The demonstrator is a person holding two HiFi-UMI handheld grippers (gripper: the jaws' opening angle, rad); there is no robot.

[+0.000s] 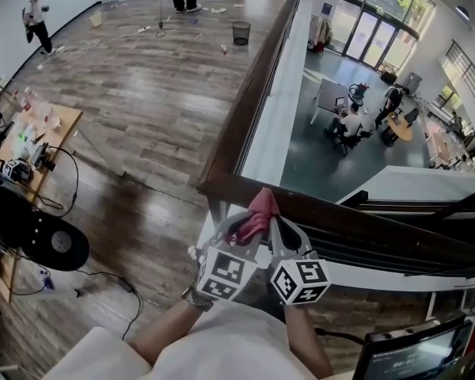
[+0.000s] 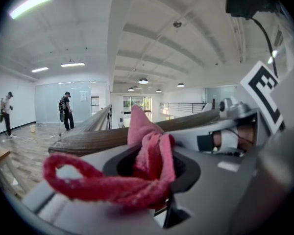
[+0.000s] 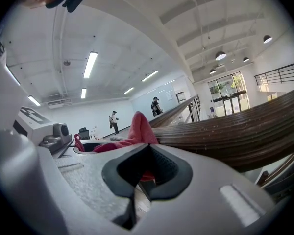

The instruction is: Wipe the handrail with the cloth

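Pinching the cloth (image 1: 260, 209) in our left gripper (image 1: 244, 229), jaws clamped so we can drag it along the handrail (image 1: 241, 117); right gripper (image 1: 282, 232) jaws together, empty

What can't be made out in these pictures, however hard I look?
- Whether the pink-red cloth touches the dark wooden handrail: head view, the left gripper and right gripper cover that spot.
- The cloth's full size: left gripper view, it is bunched in the shut jaws.
- Dust on the handrail: too small in every view.
- The black screen's print: head view, blurred, cut by the bottom edge.
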